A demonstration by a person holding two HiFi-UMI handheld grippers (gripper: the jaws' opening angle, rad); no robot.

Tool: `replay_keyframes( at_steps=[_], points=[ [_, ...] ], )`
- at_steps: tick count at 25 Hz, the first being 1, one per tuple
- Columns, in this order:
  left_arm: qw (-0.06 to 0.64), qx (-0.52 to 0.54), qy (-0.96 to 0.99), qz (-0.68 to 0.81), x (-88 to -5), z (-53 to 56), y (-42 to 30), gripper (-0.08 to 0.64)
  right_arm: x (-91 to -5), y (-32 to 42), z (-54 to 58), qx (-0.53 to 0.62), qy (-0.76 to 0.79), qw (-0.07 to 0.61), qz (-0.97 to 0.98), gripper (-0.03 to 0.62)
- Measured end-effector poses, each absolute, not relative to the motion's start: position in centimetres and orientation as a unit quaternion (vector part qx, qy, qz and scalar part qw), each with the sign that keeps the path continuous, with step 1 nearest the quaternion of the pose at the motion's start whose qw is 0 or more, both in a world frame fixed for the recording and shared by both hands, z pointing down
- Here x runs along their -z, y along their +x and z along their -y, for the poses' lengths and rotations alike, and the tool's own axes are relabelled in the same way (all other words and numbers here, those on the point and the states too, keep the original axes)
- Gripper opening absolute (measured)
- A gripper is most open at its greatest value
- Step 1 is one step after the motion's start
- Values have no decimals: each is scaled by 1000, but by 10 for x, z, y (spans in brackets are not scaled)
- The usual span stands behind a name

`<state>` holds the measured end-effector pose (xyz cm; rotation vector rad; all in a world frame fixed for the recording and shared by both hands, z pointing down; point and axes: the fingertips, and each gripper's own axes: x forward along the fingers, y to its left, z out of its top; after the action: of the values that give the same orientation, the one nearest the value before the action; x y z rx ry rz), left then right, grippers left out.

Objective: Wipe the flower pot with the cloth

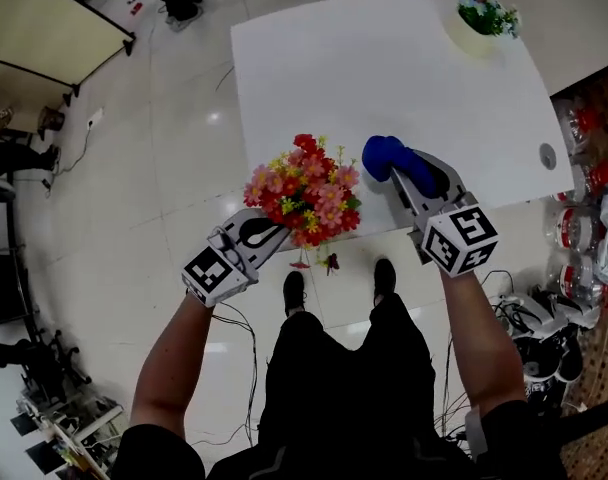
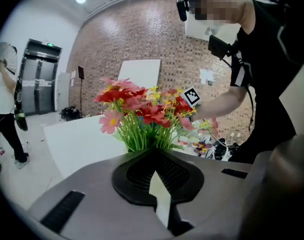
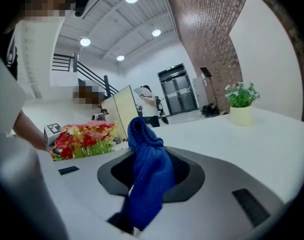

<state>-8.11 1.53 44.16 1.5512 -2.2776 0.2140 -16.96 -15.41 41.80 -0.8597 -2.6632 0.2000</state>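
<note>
Cloth (image 1: 382, 154) is clamped in the right claw (image 1: 402, 176), flower pot (image 2: 161, 196) in the left claw (image 1: 268, 232), covered by its flowers (image 1: 306, 194); a second plant (image 1: 484, 13) is set at one o'clock.

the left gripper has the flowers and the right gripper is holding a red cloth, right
Not quite: the cloth is blue, not red. The right gripper view shows it clamped between the jaws. The rest holds: the left gripper has the flowers and the right gripper is holding the cloth.
</note>
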Motion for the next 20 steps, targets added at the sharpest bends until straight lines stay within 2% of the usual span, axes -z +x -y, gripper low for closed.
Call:
replay_keyframes(
  at_steps=[8,20],
  points=[
    [213,-75,489,843,-440,-18,-87,0,-443,-188,79,-38,-449,179,875,101],
    [200,-63,463,861,-442,-19,-86,0,-460,-106,82,-54,-514,212,829,101]
  ],
)
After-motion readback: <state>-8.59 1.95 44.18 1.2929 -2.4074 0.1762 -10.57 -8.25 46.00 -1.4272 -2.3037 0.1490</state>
